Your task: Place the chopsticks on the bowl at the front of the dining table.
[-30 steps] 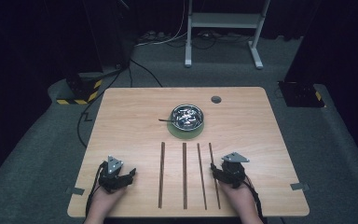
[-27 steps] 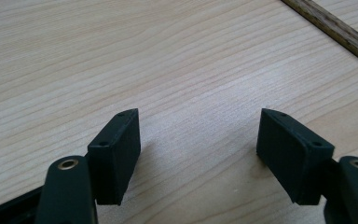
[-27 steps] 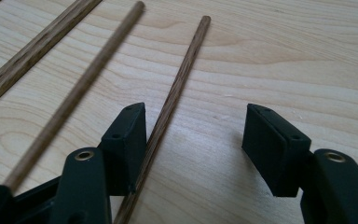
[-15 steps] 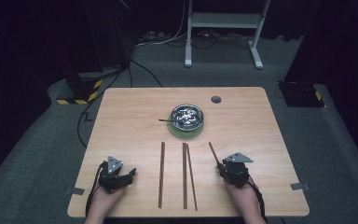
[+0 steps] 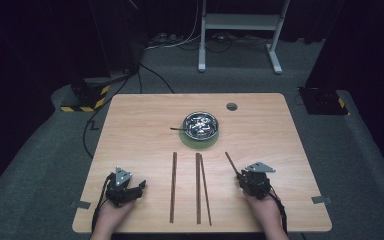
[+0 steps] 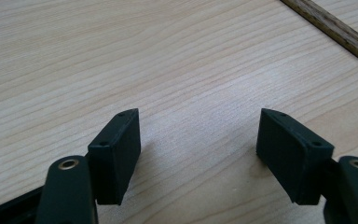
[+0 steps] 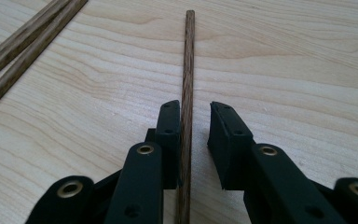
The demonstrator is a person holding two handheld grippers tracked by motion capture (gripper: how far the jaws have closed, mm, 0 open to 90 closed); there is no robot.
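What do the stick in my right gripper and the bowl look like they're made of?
The stick looks like dark-stained wood with a matt finish: fine lengthwise grain shows along it. The bowl appears to be polished metal, probably steel: its inside throws bright mirror-like glints.

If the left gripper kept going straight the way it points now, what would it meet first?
Probably the nearest chopstick, crossing the far corner ahead of the open left gripper; until then, bare table. Depth is unclear.
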